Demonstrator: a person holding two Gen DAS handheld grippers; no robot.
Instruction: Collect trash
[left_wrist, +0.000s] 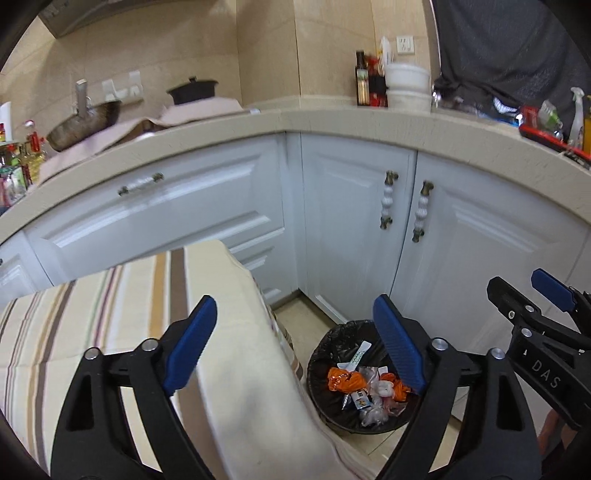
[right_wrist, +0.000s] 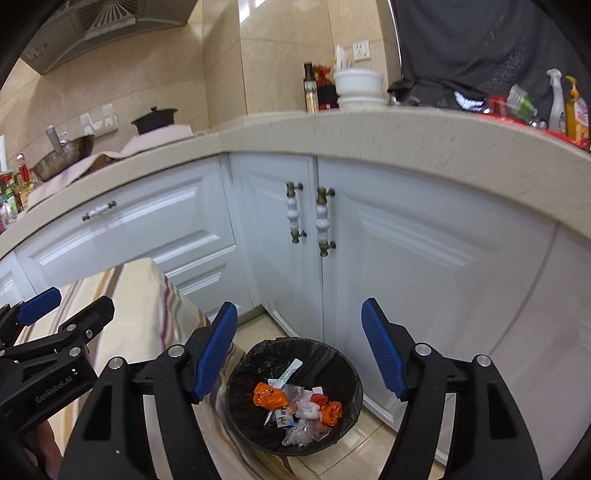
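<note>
Looks mostly done: orange and clear wrappers (right_wrist: 295, 410) sit inside the round black-lined bin (right_wrist: 347, 373), and above it left gripper (left_wrist: 295, 347) and right gripper (right_wrist: 300, 350) both hang spread, empty.

White cabinets (right_wrist: 406, 258), beige countertop (right_wrist: 369, 136)

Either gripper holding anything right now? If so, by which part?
Nothing held. The left gripper and right gripper are both open, with empty gaps between their fingers, above the trash bin that already holds wrappers.
</note>
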